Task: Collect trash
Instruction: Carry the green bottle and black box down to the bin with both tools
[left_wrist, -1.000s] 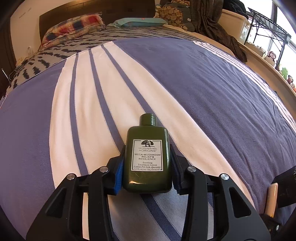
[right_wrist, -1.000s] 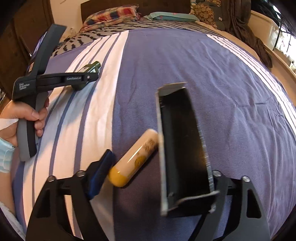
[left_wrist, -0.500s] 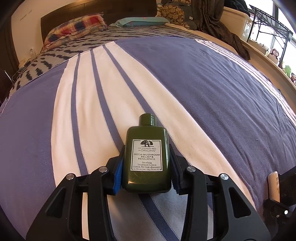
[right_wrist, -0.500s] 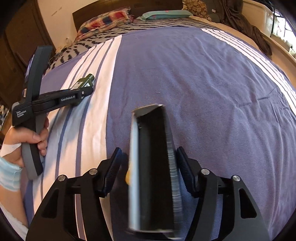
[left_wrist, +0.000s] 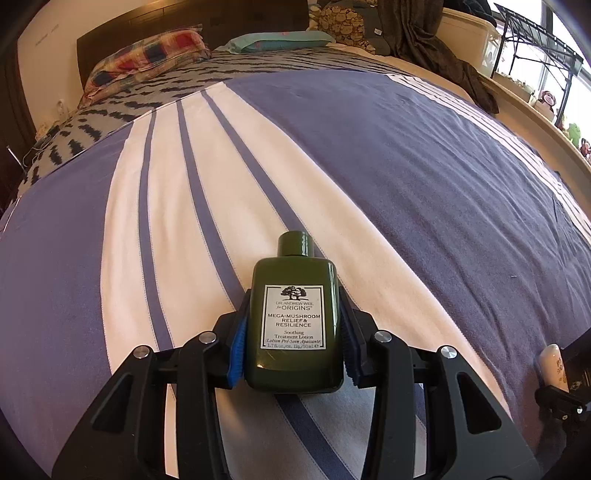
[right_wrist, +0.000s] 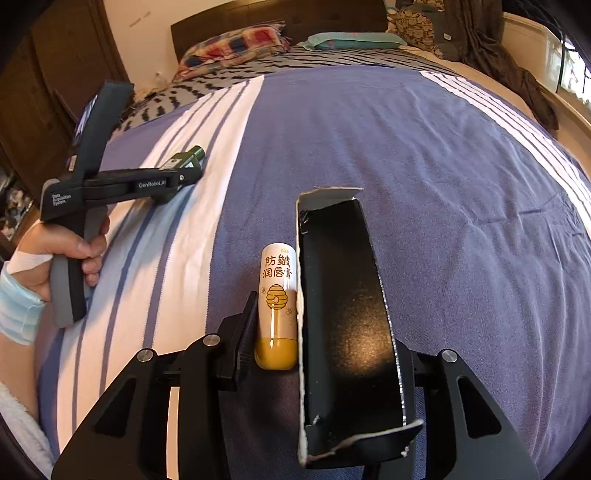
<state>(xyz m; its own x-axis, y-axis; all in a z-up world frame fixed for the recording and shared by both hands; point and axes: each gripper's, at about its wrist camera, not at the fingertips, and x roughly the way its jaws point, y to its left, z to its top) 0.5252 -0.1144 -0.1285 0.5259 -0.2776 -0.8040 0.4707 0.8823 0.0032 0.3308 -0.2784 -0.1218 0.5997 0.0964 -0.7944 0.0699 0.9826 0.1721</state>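
Note:
My left gripper (left_wrist: 291, 354) is shut on a dark green lotion bottle (left_wrist: 295, 325) with a white label, held just over the striped bedspread (left_wrist: 406, 166). It also shows in the right wrist view, where the left gripper (right_wrist: 184, 173) holds the bottle (right_wrist: 186, 157) at the left. My right gripper (right_wrist: 321, 332) is shut on a white and yellow lip balm tube (right_wrist: 277, 306) and a black open cardboard box (right_wrist: 343, 325), side by side between the jaws. The tube's tip (left_wrist: 552, 365) shows at the left wrist view's right edge.
The bed has a purple and white striped cover. Pillows (left_wrist: 147, 55) and a dark headboard (left_wrist: 192, 22) lie at the far end. Dark clothing (left_wrist: 424, 37) is piled at the far right. A window ledge (left_wrist: 535, 107) with small items runs along the right side.
The right gripper has closed on the tube and the box, which now stand straight between its jaws. The left gripper still holds the bottle, nearly unmoved.

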